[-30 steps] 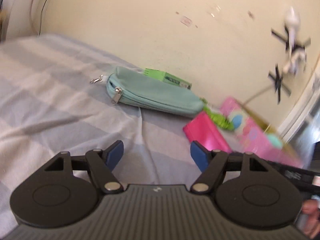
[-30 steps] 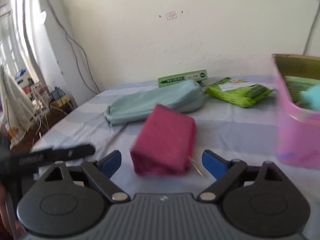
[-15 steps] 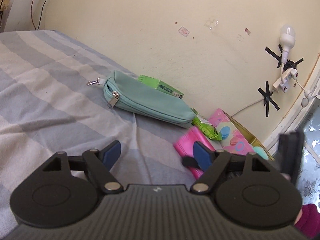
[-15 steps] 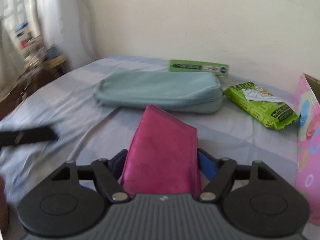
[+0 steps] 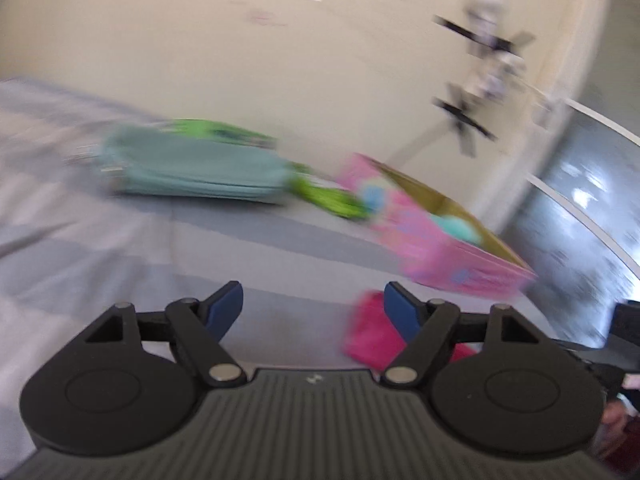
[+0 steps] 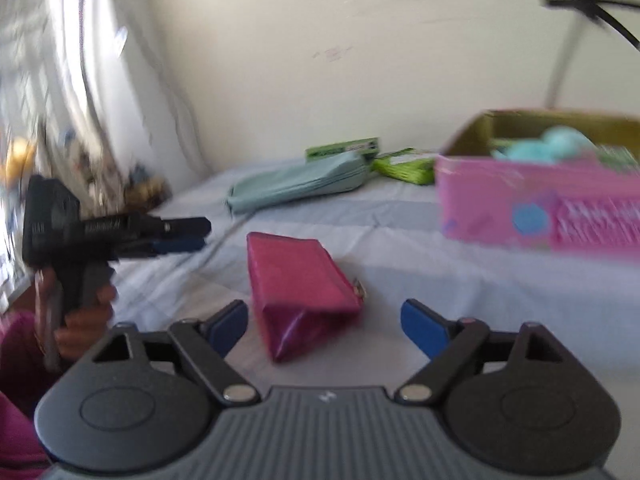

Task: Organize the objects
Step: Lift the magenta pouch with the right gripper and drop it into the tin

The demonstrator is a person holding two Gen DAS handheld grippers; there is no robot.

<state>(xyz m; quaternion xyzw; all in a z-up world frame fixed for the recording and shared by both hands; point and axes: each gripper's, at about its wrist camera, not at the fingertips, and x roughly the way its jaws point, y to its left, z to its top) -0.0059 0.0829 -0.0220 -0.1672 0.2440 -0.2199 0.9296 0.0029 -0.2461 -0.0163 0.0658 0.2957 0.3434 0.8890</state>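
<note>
Blurring perhaps hides pink box point(image 6: 536, 212) lettering.

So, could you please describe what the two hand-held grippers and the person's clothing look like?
Each hand-held gripper has a ribbed dark-grey body, two round black discs, black linkage arms with silver pivot pins, and blue finger pads. The left hand-held gripper, seen from the side, is a black unit on a pistol-style handle. The sleeve is magenta.

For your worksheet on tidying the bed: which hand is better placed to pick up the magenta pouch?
Right. The right tool faces the magenta pouch, lying between its opening pads; the left tool points beside it.
</note>
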